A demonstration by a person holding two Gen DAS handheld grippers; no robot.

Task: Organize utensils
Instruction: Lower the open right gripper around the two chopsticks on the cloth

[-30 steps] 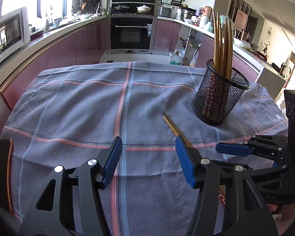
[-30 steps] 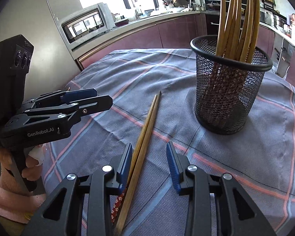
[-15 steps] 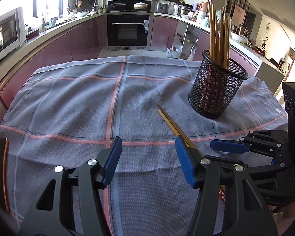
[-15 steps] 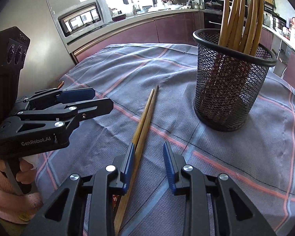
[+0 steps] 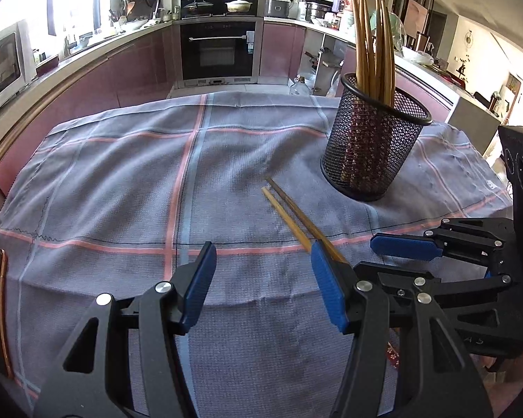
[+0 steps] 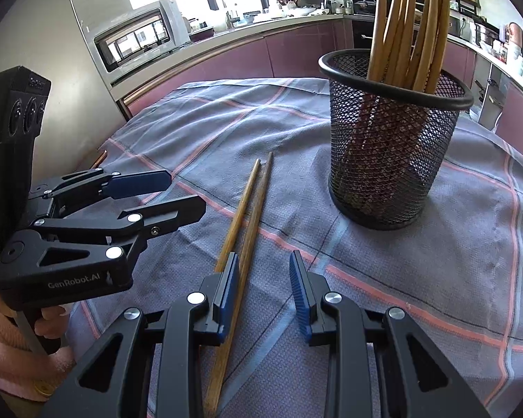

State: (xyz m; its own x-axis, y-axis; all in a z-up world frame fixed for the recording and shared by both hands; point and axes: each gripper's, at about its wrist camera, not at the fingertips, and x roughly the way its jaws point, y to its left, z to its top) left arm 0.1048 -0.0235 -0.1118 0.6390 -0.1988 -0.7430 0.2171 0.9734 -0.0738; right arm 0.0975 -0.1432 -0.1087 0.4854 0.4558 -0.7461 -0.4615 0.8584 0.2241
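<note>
right gripper point(image 6: 264, 291) low over cloth point(image 6: 418, 264), jaws apart, straddling one of two loose chopsticks point(image 6: 247, 205), other runs under left pad, nothing pinched. left gripper point(image 5: 261, 285) half open, empty, hovering beside. loose pair lies just in front of mesh cup point(image 6: 390, 146), more chopsticks standing inside.

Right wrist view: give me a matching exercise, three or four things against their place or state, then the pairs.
Things:
1. mesh holder
2. two loose chopsticks
3. left gripper
4. microwave

Places or states:
A. on the counter by the window
B. lying flat on the checked cloth, running in between the right gripper fingers
C. upright on the cloth, holding a bunch of chopsticks
D. open and empty, beside the loose pair

Pairs: 1-C, 2-B, 3-D, 4-A
</note>
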